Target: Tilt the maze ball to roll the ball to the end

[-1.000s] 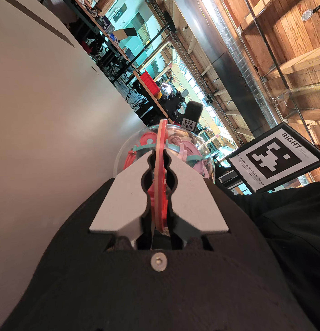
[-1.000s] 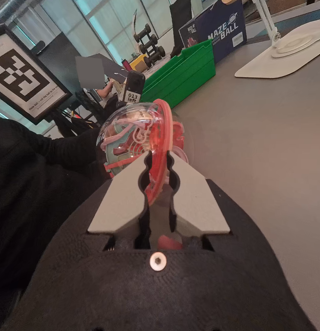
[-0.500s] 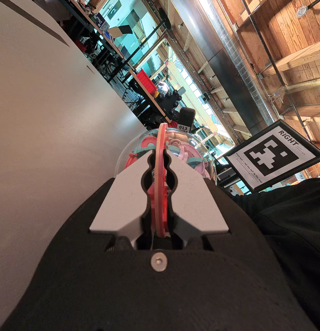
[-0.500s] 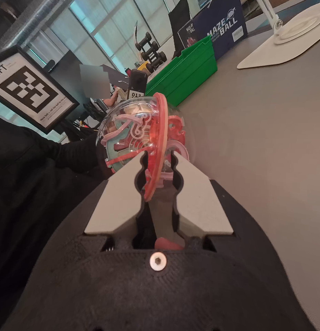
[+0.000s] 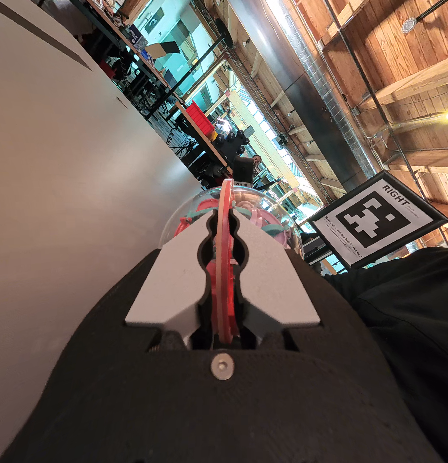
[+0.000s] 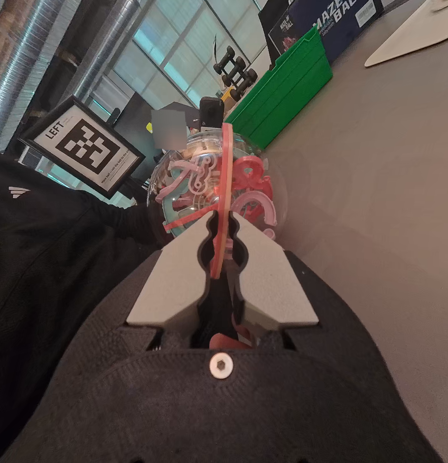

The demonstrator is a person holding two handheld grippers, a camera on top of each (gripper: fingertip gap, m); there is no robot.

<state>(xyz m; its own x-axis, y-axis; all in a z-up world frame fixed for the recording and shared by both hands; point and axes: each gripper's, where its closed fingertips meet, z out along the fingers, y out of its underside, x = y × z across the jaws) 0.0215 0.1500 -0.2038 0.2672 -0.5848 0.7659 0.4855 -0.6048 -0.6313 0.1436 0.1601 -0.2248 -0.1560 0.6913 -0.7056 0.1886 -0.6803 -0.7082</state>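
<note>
The maze ball [image 5: 258,208] is a clear sphere with pink, red and teal tracks inside and a red rim [image 5: 224,198] round its middle. It is held off the table between both grippers. My left gripper [image 5: 224,213] is shut on the rim, which runs deep between its grey fingers [image 5: 182,265]. In the right wrist view the ball [image 6: 193,180] fills the centre, and my right gripper [image 6: 222,214] is shut on the rim [image 6: 226,155] from the opposite side, fingertips pinching it. Each view shows the other gripper's black camera behind the ball [image 5: 243,170] [image 6: 210,112].
The grey table [image 6: 368,175] lies to the right, with stacked green bins [image 6: 280,100], a dark blue box [image 6: 343,22] and a white pad [image 6: 406,37] at its far end. Framed marker signs [image 5: 378,220] [image 6: 82,147] stand near. A person's black sleeve [image 6: 42,238] is close. The tips of one gripper are about 12 cm away from the tips of the other.
My right gripper's fingers opened around the rim half a second ago and have come together on it again, the rim now straighter between them. The left grip has not changed.
</note>
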